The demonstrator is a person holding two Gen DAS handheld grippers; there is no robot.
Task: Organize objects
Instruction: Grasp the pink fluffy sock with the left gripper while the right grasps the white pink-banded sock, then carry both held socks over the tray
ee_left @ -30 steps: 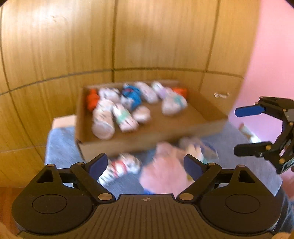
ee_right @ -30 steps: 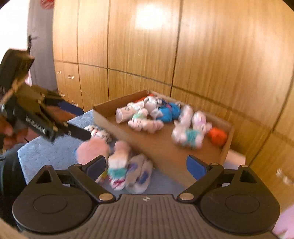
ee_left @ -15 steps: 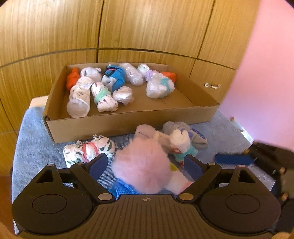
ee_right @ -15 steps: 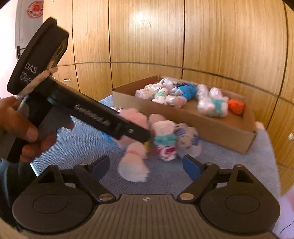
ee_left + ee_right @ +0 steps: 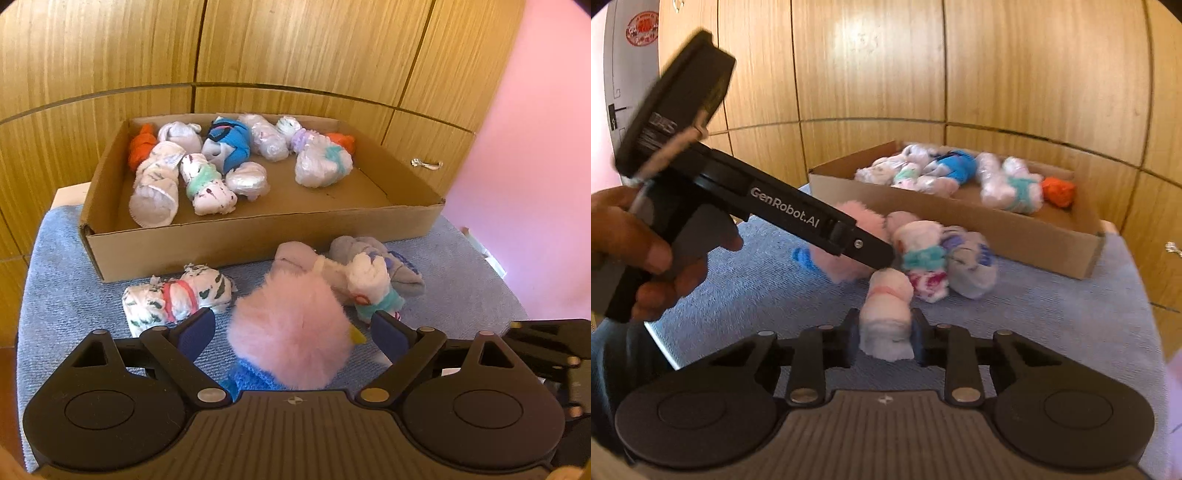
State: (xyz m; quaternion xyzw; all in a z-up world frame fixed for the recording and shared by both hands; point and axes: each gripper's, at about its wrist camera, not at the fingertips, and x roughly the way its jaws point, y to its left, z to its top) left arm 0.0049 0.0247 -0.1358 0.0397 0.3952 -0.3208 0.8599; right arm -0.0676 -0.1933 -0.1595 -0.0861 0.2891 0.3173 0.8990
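A cardboard box (image 5: 258, 236) on a blue cloth holds several rolled sock bundles; it also shows in the right wrist view (image 5: 1015, 229). In front of it lie loose bundles: a fluffy pink one (image 5: 291, 343), a white one with dark marks (image 5: 177, 299), and a white and teal one (image 5: 373, 288). My left gripper (image 5: 291, 332) is open, its fingers on either side of the fluffy pink bundle. My right gripper (image 5: 884, 334) is shut on a pale pink and white sock roll (image 5: 886, 314). The left gripper's body (image 5: 798, 218) shows in the right wrist view.
Wooden cabinet doors (image 5: 295, 48) stand close behind the box. A pink wall (image 5: 535, 147) is at the right. The blue cloth (image 5: 1052, 321) covers the surface, with edges at the left and right. A hand (image 5: 635, 258) holds the left gripper.
My right gripper has closed on the pale pink and white sock roll. My left gripper has moved down and closer to the fluffy pink bundle, staying open.
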